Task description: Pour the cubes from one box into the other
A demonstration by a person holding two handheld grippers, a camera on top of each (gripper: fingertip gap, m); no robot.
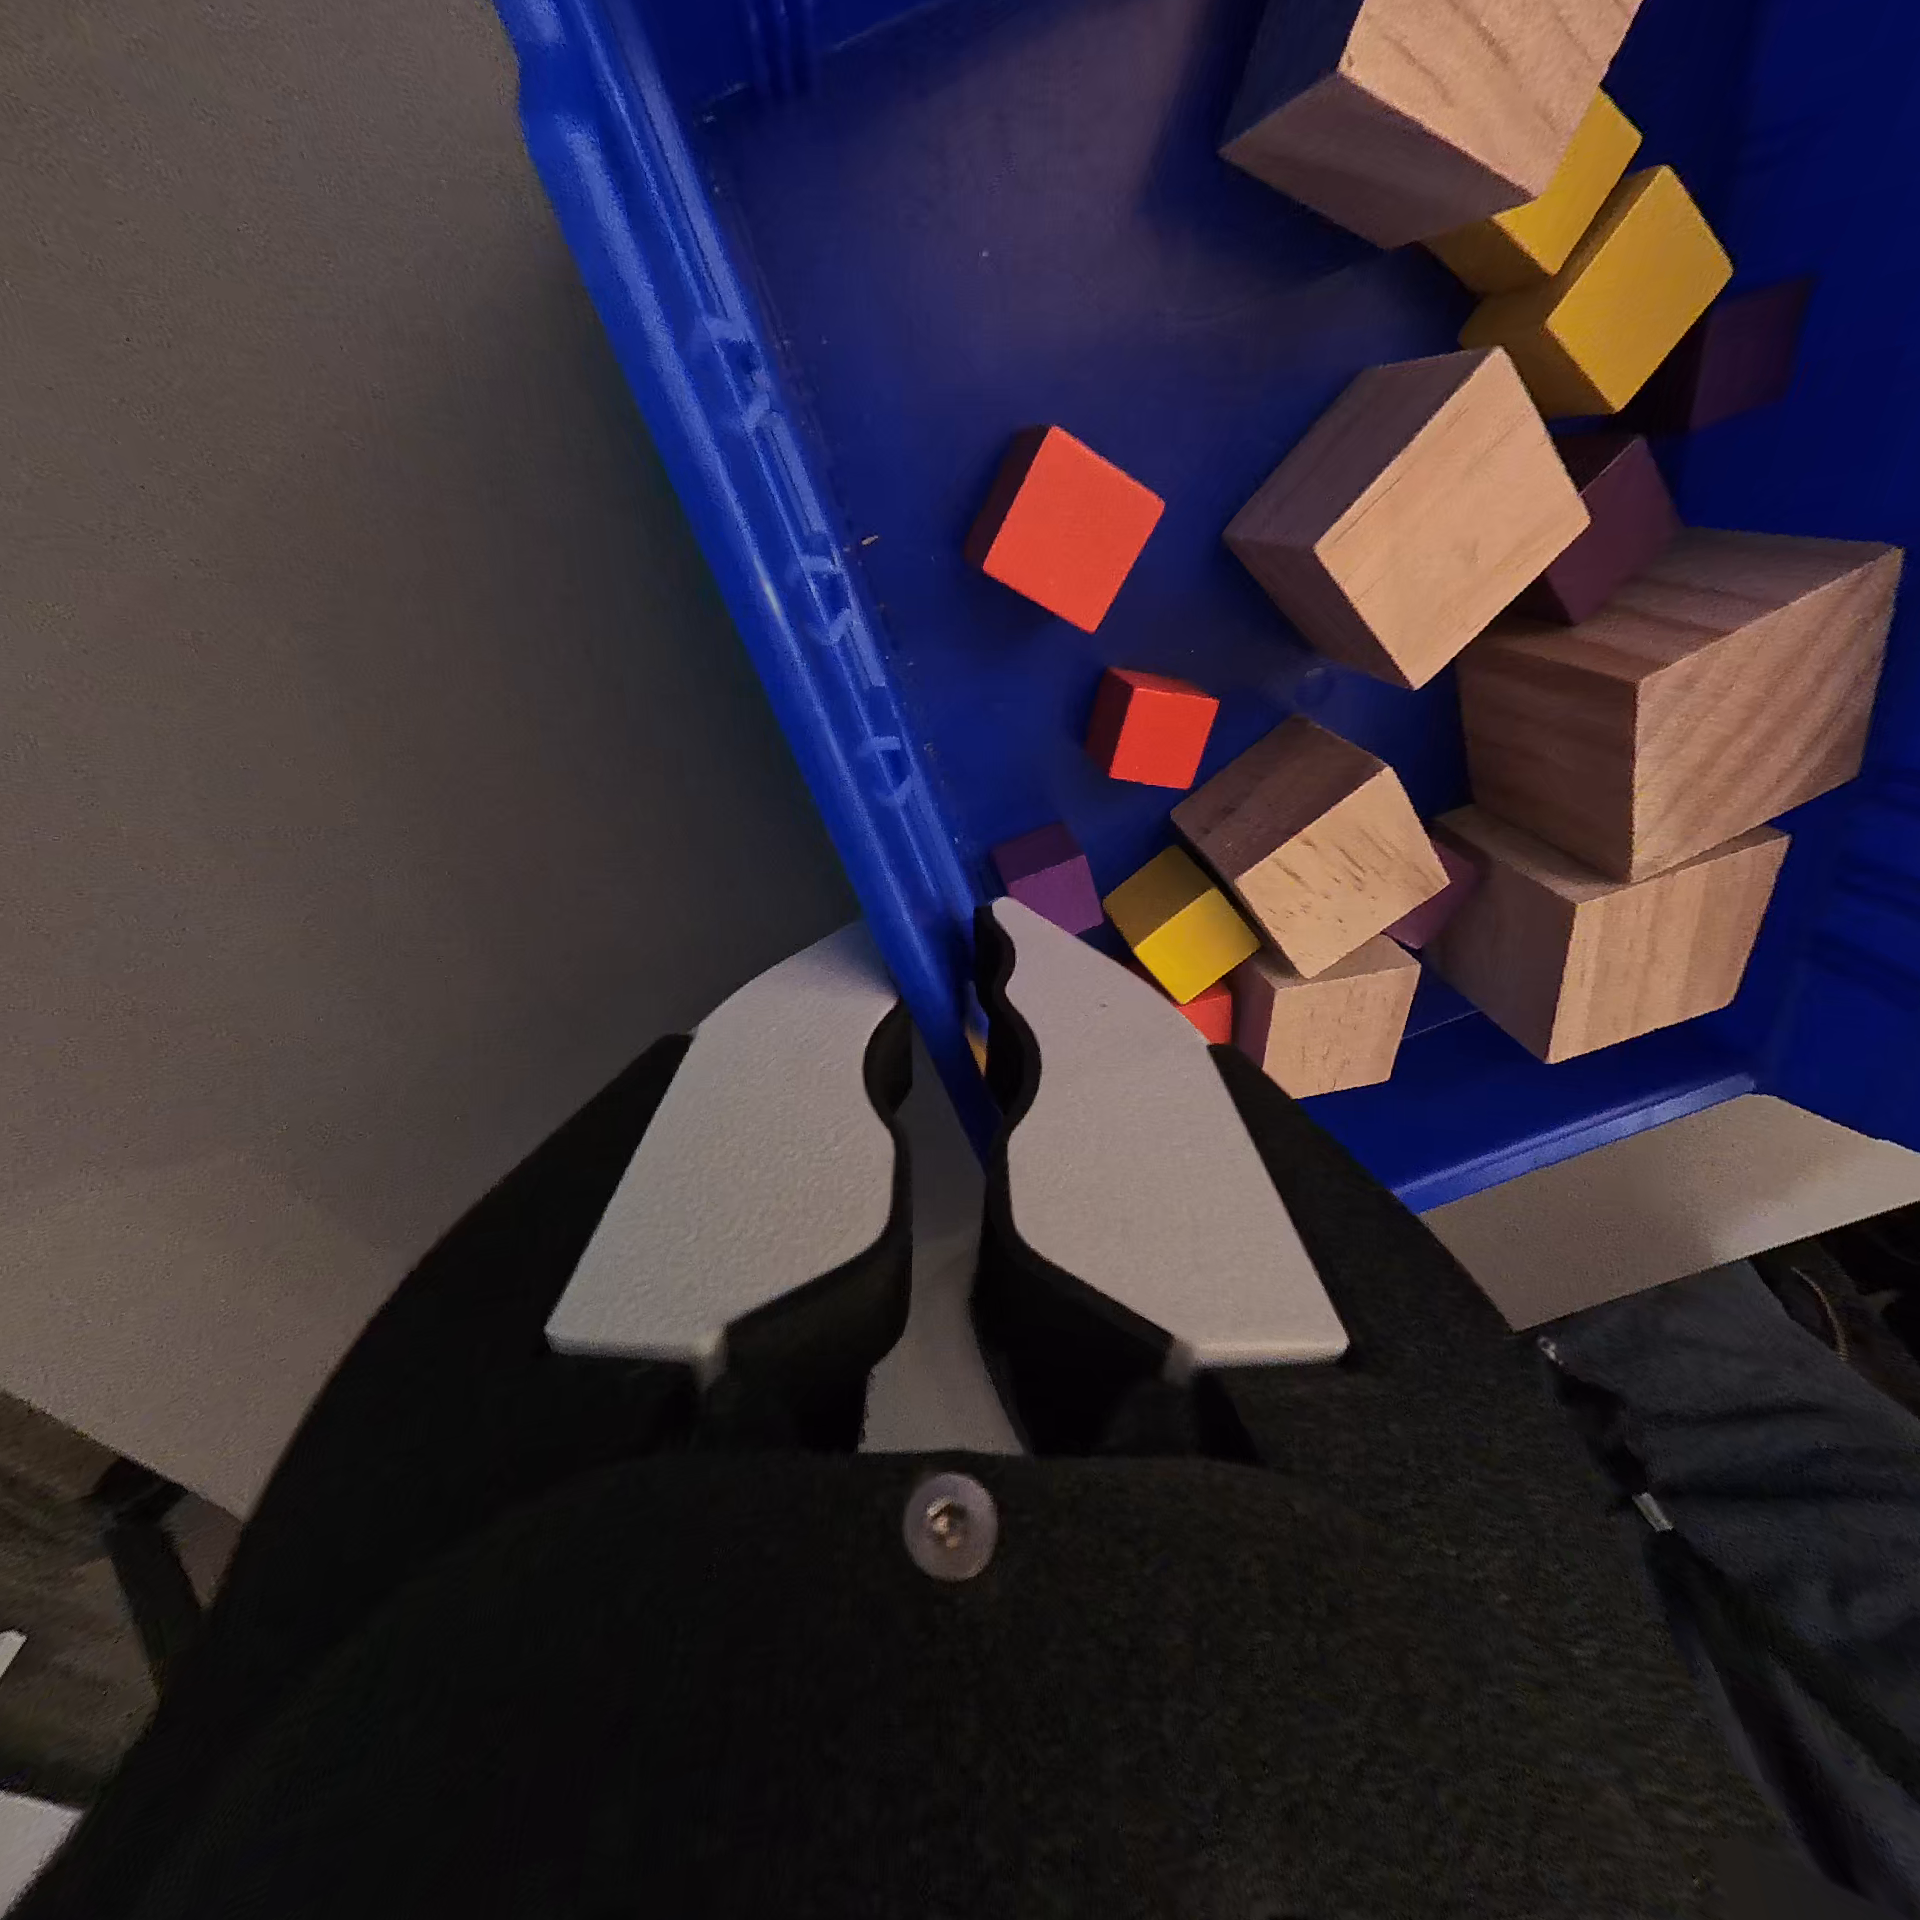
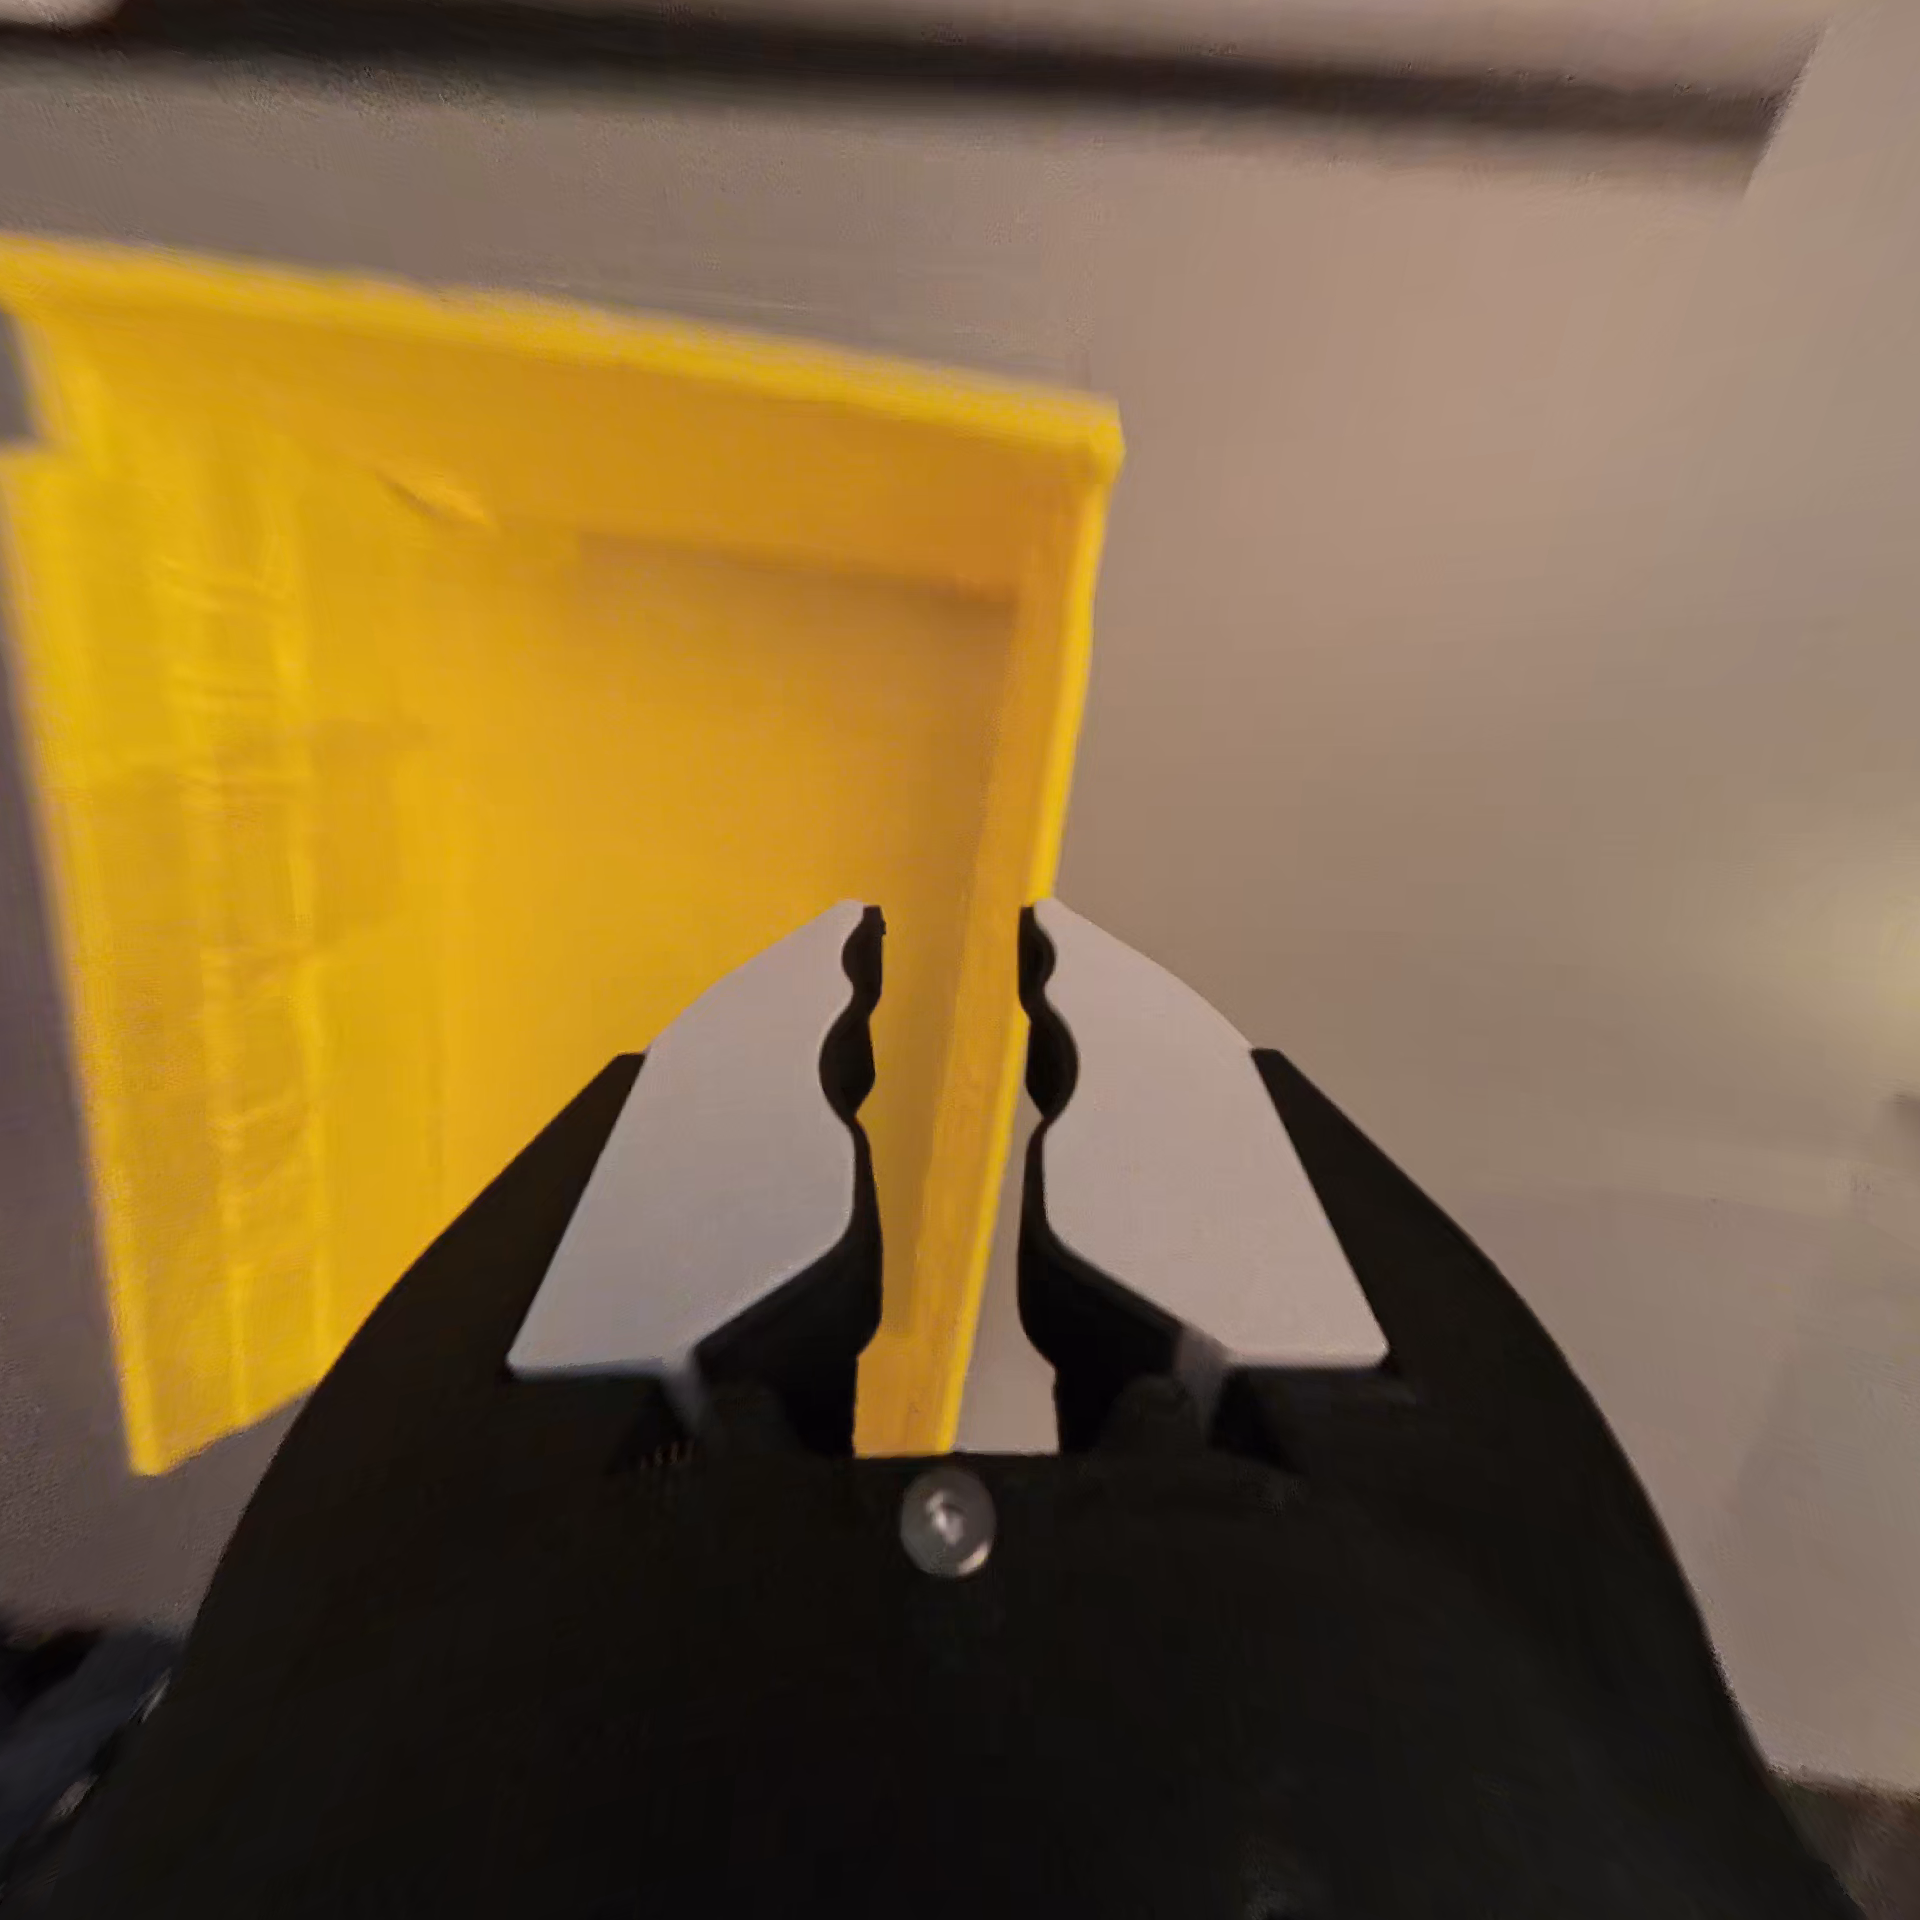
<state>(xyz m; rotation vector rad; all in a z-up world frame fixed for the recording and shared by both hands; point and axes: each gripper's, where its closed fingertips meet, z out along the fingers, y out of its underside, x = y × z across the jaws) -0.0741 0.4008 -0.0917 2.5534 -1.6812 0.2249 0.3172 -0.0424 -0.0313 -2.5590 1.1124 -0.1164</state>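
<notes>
In the left wrist view a blue box [image 1: 935, 312] is tilted and holds several cubes: large plain wooden cubes [image 1: 1413, 509], small yellow cubes [image 1: 1610, 291], orange-red cubes [image 1: 1070, 530] and purple cubes [image 1: 1049, 878]. They lie heaped toward the box's right side and near corner. My left gripper [image 1: 951, 987] is shut on the blue box's side wall near that corner. In the right wrist view a yellow box [image 2: 520, 831] has nothing in it and looks blurred. My right gripper [image 2: 951, 914] is open, its fingers on either side of the yellow box's right wall without closing on it.
A grey tabletop [image 1: 260, 623] lies under both boxes and also shows in the right wrist view [image 2: 1455, 727]. The table's edge [image 1: 1621, 1236] runs at the lower right of the left wrist view, with dark cloth [image 1: 1766, 1475] beyond it.
</notes>
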